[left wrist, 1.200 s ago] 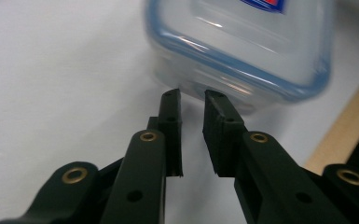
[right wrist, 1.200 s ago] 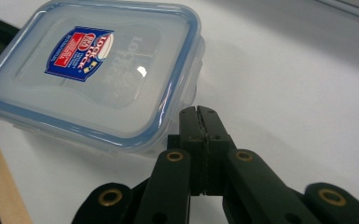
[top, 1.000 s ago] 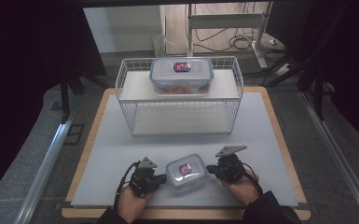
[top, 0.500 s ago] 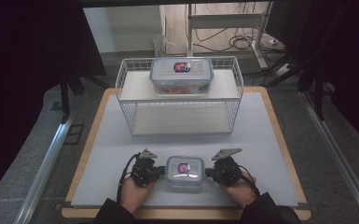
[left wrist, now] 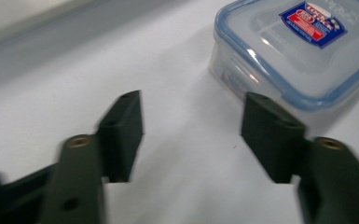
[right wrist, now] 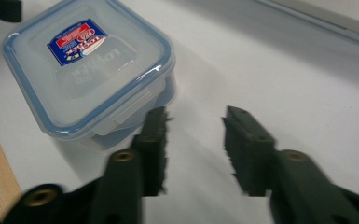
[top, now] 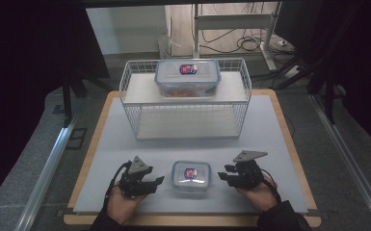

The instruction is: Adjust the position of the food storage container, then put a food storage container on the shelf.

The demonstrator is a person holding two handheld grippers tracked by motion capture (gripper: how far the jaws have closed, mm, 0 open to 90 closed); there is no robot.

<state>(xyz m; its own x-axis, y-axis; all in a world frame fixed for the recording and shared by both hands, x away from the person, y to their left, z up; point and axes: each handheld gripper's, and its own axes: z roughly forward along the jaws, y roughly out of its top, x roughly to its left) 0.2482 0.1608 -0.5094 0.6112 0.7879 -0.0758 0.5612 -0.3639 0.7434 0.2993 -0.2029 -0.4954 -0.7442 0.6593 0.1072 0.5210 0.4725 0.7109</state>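
Observation:
A small clear container with a blue-rimmed lid and a red-blue label [top: 191, 175] sits flat on the pale mat near the front edge. My left gripper [top: 157, 182] is just left of it and my right gripper [top: 223, 177] just right of it, both apart from it. Both sets of jaws have just been opening, and nothing is between them. In the left gripper view the container [left wrist: 298, 46] lies beyond the open left gripper [left wrist: 191, 130], to the upper right. In the right gripper view the container [right wrist: 88, 70] lies up and left of the open right gripper [right wrist: 193, 144].
A white wire rack [top: 185, 120] stands at the back of the mat, with a larger lidded container [top: 188, 77] on its top shelf. The mat [top: 125, 144] lies on a wooden board [top: 296, 159]. Dark floor and metal rails flank the table.
The small container, held slightly raised and tilted between both grippers, was set flat on the mat. Both grippers then let go, opened and drew outward to its sides.

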